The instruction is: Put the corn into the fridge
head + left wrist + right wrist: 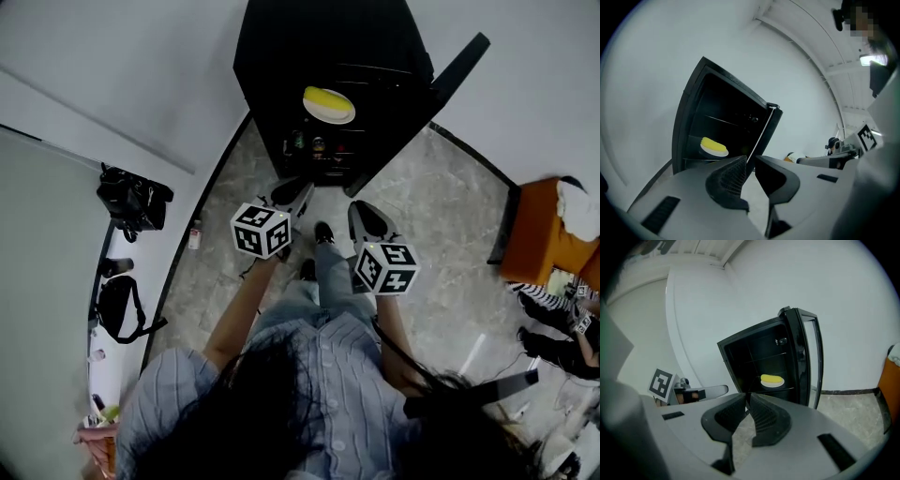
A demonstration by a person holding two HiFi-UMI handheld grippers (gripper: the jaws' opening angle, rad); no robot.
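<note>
1. the corn (325, 97) lies on a white plate (348, 115) on a shelf inside a black fridge (281, 56), at the top centre of the head view. the corn is already where the task wants it.
2. the fridge door (457, 64) stands open, swung out toward the upper right of the head view.
3. the left gripper (751, 158) is in front of the fridge. its jaws are all but together, with only a thin slit between the tips, and nothing is in them.
4. the right gripper (747, 395) is beside it, lower and to the right in the head view. its jaws are together and empty.
5. the remaining step looks like closing the door. to do it well, push with a closed gripper on the outer face of the door near its free edge. swing the door in one smooth arc until it seats. keep the other gripper outside the opening so nothing knocks the plate.
6. no brand name or label can be read. small cans or bottles (317, 145) low in the fridge are too small to make out. the only print is the black and white square markers on each gripper's cube (261, 230).
</note>
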